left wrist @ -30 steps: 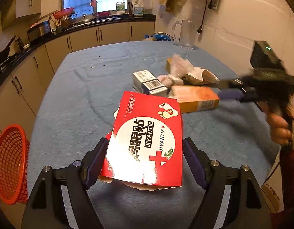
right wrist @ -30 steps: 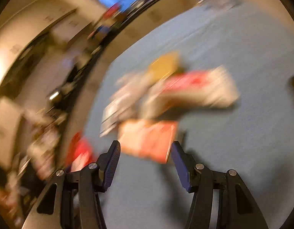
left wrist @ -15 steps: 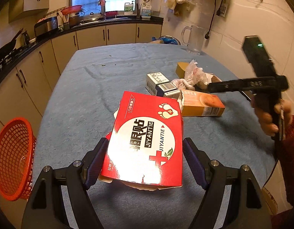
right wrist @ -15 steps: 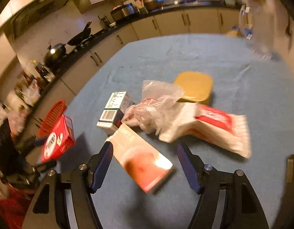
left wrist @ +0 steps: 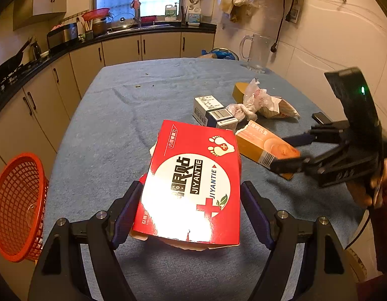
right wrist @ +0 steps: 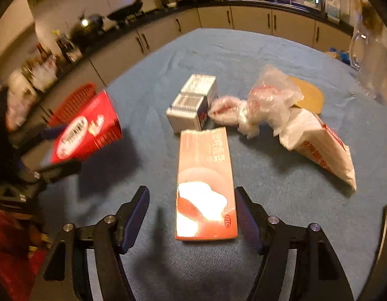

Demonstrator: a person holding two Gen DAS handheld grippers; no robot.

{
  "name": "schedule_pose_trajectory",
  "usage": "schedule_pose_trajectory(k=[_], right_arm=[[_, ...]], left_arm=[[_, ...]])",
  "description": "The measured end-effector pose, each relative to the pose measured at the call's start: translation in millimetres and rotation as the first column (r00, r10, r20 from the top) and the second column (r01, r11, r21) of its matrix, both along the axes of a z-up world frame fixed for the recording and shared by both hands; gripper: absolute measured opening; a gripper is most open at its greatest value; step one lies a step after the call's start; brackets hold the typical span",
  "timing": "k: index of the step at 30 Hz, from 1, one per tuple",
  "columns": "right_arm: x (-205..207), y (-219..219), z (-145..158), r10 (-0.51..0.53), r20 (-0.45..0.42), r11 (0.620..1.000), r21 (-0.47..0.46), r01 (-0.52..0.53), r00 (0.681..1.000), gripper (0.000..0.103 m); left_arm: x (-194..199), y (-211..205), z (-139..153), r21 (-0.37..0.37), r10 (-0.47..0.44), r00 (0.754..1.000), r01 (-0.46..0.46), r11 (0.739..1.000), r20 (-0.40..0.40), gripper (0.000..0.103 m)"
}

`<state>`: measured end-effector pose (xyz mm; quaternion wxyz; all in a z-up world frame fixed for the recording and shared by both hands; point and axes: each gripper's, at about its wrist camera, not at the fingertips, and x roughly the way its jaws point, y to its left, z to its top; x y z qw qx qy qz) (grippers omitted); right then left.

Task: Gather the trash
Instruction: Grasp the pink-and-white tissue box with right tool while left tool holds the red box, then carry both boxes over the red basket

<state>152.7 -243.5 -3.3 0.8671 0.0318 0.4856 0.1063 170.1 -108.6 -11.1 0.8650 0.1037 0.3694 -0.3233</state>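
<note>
Nearest, the left tool (left wrist: 190, 215) is clamped on a red box (left wrist: 193, 183), held tilted above the blue tabletop (left wrist: 105, 130). To the right, the right tool (right wrist: 192, 215) straddles the near end of an orange carton (right wrist: 206, 183) lying flat; its jaws have just been closing, yet a gap shows on each side, so it grips nothing. Just beyond the carton lies a white-and-blue box (right wrist: 193, 105), touching a crumpled plastic bag (right wrist: 258, 102), with a white paper packet (right wrist: 318, 145) to the right and a yellow lid (right wrist: 310, 95) behind. A red basket (left wrist: 15, 208) sits off the tabletop's left edge.
</note>
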Motion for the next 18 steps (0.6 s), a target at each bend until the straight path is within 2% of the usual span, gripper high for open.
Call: schedule_pose_trajectory(k=[1,6,11,18], right_arm=[[-1,2,-2,-0.007,-0.01,1.0,-0.019,0.007,1.0,0.052],[-18,1,-3,-0.069,0.015,0.997,-0.041,0.07,0.998,0.051],[-37,-4,20,-0.126,0.086,0.991,0.055,0.121,0.988,0.051],[-32,8,33,-0.137,0.104,0.986,0.109,0.126,0.985,0.051]], left_arm=[[-1,1,0,0.001,0.006,1.0,-0.006,1.0,0.008,0.078],[-5,3,1,-0.002,0.012,1.0,-0.012,1.0,0.019,0.078],[-9,5,5,-0.014,0.021,0.999,-0.02,1.0,0.029,0.078],[-11,21,14,-0.034,0.052,0.998,-0.051,0.998,0.047,0.078]])
